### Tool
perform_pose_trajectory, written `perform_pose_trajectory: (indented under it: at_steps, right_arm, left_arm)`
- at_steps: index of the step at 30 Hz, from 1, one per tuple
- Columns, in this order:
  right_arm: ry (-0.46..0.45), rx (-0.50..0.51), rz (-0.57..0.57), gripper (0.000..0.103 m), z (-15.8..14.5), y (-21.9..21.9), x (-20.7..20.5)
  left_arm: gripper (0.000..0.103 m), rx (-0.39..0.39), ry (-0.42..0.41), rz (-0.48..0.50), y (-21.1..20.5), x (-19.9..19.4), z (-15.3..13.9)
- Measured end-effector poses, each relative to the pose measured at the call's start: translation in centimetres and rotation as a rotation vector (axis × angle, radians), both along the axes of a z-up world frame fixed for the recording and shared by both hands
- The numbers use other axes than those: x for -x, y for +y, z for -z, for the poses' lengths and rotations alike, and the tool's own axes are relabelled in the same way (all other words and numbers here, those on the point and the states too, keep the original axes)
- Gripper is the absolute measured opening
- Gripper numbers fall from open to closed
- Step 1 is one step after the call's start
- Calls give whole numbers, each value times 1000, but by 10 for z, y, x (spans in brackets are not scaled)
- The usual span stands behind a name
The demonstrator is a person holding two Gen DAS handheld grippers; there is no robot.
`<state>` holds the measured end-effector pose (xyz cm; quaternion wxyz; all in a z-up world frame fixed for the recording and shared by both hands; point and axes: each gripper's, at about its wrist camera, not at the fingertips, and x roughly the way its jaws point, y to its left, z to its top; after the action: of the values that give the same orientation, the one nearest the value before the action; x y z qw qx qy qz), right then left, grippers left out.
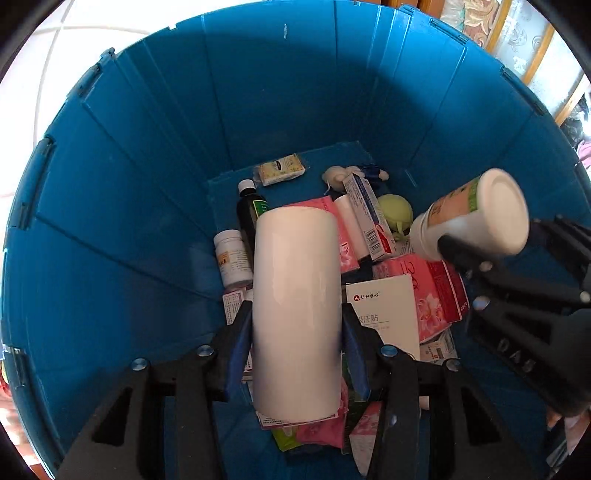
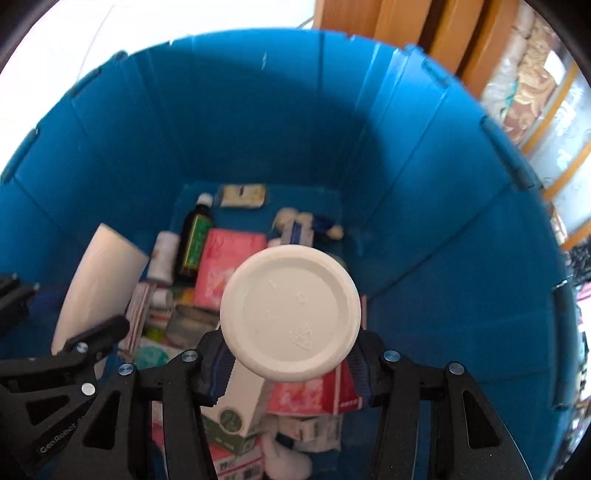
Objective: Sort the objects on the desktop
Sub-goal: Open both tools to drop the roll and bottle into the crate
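Both grippers point down into a deep blue bin. My left gripper is shut on a tall white cylinder, its blue pads pressing both sides. My right gripper is shut on a white pill bottle, seen bottom-first. That bottle, with a green and tan label, also shows in the left wrist view, with the right gripper at the right. In the right wrist view the white cylinder and the left gripper appear at the left.
The blue bin floor holds several items: a dark syrup bottle, a small white bottle, pink boxes, a white box, a yellow-green ball, a tissue pack. Wooden furniture stands beyond the rim.
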<state>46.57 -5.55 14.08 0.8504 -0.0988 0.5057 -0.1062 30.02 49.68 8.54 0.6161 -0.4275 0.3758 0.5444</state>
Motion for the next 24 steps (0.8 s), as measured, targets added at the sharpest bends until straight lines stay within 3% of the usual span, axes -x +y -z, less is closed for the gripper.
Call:
perform_pose_trajectory:
  at_steps: [5,9,11,13,15,20,24]
  right_arm:
    - [17,-6,34,52,4,-5,4]
    - [26,-5,49,55,5,-4,3]
    - [36,-5,56,73,7,-3,2]
    - [49,5,63,82,9,-3,1]
    - [64,13,74,83,11,-3,0]
    - [100,31,122,97,17,-5,-1]
    - [113,46,176,101,20,-7,-3]
  left_arm:
    - [56,-6,33,9,-1,-3,-1]
    - [56,5,31,6,6,0,-2]
    - [56,19,31,3,7,-1,-1]
    - [56,30,36,6,9,-2,0]
    - [56,34,40,13,10,-4,2]
    - [56,44,52,17,8,-5,2]
    - [56,46,61,26,7,-7,2]
